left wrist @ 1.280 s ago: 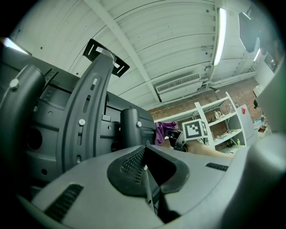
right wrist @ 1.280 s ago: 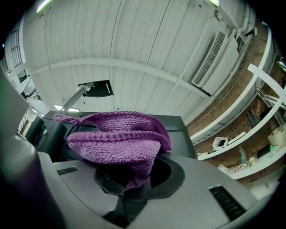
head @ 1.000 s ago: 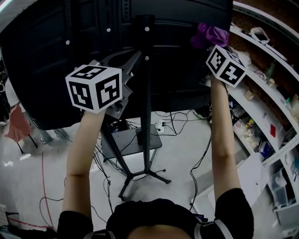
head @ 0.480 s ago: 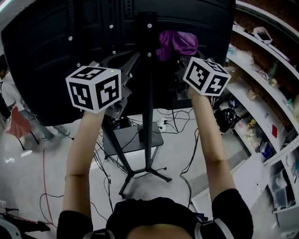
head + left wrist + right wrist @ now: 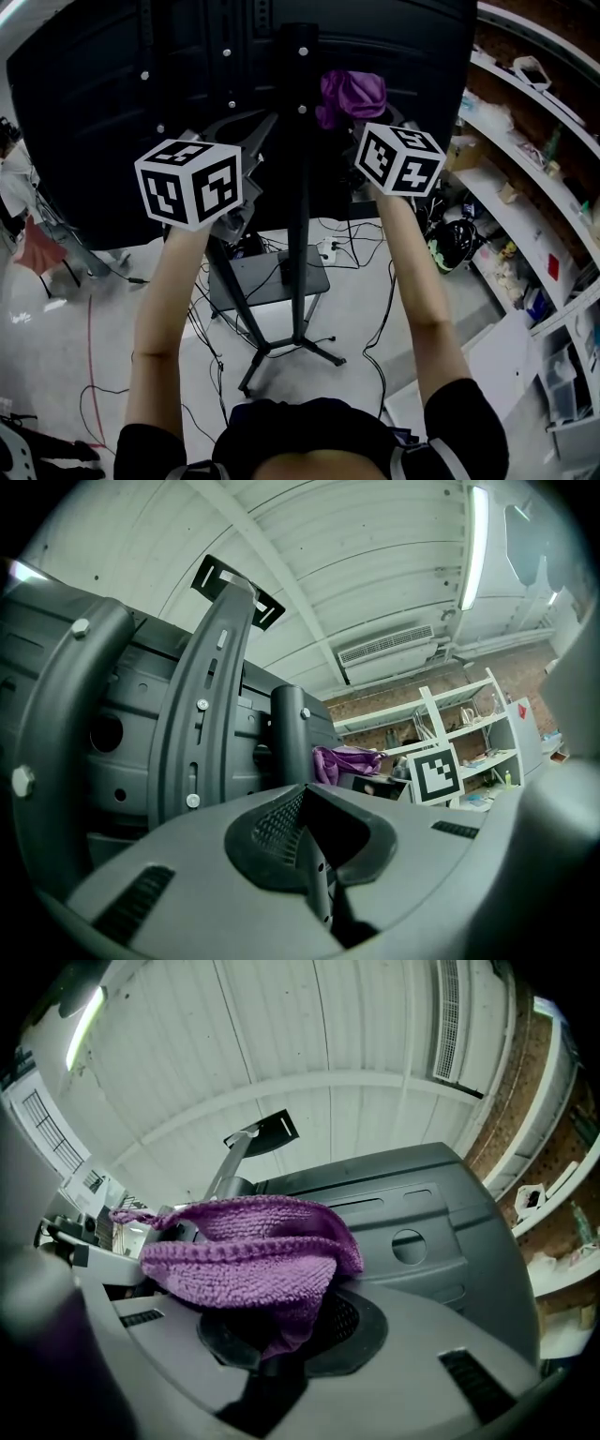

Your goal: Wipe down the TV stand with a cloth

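Cloth (image 5: 246, 1255), purple knit, clamped in R gripper (image 5: 281, 1340) jaws, bunched up against dark TV back (image 5: 84, 122), just R of TV stand pole (image 5: 298, 234) & high up. L gripper (image 5: 317, 874) jaws together w/ nothing between, held up near curved mount bracket (image 5: 202, 714), L of pole

Head view came out dim and underexposed. TV back panel (image 5: 94, 112) went near black, detail lost; pale floor (image 5: 366, 300) was brightest patch. Fisheye bent shelves (image 5: 553, 248) along right edge. Left gripper view was lit from above, ceiling tube (image 5: 472, 546) glared white, corners vignetted black, near foreground soft. Right gripper view was brighter: white ceiling (image 5: 309, 1035) evenly lit, second tube (image 5: 84, 1026) flared upper left, purple cloth (image 5: 246, 1251) stayed sharp, lower left smeared.
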{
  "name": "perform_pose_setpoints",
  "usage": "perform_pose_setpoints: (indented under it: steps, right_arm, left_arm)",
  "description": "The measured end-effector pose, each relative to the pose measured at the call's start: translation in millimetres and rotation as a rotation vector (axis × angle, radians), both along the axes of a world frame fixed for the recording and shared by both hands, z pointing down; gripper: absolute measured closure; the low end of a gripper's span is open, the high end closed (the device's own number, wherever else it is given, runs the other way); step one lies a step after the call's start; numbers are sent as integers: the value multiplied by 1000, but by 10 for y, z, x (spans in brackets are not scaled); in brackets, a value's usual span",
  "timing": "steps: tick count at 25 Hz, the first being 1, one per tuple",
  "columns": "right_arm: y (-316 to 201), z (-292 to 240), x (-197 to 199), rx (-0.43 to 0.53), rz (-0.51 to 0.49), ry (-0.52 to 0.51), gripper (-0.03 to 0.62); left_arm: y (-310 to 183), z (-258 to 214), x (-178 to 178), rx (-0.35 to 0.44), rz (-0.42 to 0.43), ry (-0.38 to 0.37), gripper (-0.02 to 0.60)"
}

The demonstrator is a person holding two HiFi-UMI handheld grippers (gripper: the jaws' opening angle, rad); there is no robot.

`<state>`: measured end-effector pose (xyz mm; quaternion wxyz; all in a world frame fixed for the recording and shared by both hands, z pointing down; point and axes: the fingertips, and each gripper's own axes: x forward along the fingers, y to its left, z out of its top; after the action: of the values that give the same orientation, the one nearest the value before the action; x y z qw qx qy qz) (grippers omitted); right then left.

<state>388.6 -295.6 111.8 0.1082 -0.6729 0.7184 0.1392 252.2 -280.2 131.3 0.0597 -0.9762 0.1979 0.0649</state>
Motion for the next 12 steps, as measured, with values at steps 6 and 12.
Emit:
perform_pose_setpoints:
  steps: [6,12]
  right_arm:
    - [119,27,338,-4,61,-9,530]
    - [297,-5,869,12,150,-55,530]
  left_arm:
    - [59,3,61,1,12,-1,575]
    - [71,25,138,4,26,-13,575]
